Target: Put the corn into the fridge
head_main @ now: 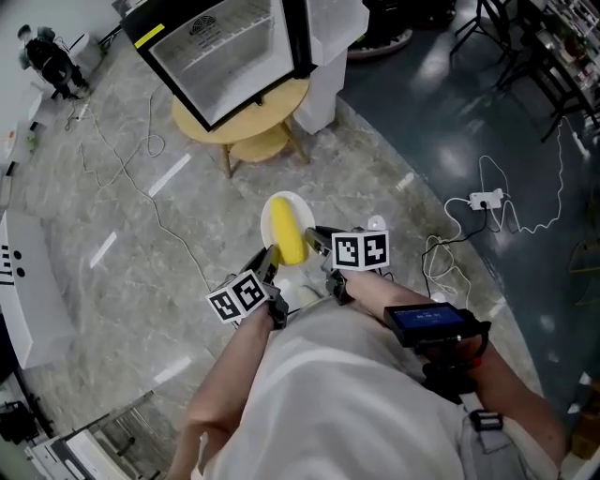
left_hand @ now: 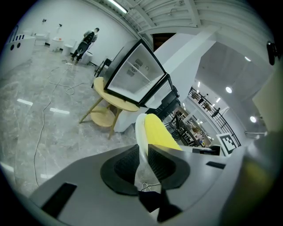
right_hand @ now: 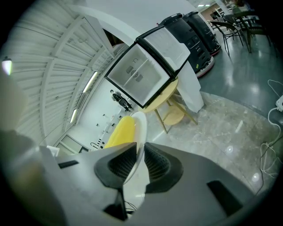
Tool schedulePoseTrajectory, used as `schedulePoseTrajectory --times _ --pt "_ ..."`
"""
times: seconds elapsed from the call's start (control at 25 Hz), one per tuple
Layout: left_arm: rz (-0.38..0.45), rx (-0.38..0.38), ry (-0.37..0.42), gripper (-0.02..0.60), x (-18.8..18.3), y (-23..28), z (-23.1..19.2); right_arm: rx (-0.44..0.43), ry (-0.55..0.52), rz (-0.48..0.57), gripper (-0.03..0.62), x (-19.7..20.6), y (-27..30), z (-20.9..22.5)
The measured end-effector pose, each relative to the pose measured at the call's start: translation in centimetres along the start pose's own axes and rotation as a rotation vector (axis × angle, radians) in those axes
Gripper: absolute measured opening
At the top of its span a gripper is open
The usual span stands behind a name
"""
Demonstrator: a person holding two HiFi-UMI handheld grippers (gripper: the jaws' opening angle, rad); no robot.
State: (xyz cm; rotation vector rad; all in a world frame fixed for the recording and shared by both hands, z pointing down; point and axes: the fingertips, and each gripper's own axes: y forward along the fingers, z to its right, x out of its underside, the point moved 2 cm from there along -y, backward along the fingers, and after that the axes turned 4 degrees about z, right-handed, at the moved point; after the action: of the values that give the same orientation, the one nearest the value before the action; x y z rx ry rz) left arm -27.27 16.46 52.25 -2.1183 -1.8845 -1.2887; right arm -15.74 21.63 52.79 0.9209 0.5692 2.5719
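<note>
A yellow cob of corn point(head_main: 287, 232) lies on a white plate point(head_main: 272, 211) held in the air in front of me. My left gripper point(head_main: 268, 266) is shut on the plate's near left rim point(left_hand: 141, 145), with the corn point(left_hand: 159, 132) just beyond its jaws. My right gripper point(head_main: 321, 247) is shut on the plate's right rim point(right_hand: 139, 137), the corn point(right_hand: 120, 131) lying to its left. The black glass-fronted fridge point(head_main: 225, 52) stands ahead on a round wooden table point(head_main: 248, 117); it also shows as the fridge point(left_hand: 137, 75) and the fridge point(right_hand: 146, 70).
A white block point(head_main: 323, 80) stands right of the table. Cables trail over the marble floor, and a power strip point(head_main: 485, 199) lies at the right. A person point(head_main: 52, 58) stands far off at the top left. Chairs point(head_main: 497, 28) fill the top right.
</note>
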Motion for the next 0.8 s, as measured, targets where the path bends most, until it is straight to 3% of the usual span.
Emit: schedulePoseTrajectory --times 0.8 --pt "-0.004 0.013 -0.009 0.069 1.1 -1.3 0.5 0.005 0.003 0.018 0.049 1.2 -1.5 -0.6"
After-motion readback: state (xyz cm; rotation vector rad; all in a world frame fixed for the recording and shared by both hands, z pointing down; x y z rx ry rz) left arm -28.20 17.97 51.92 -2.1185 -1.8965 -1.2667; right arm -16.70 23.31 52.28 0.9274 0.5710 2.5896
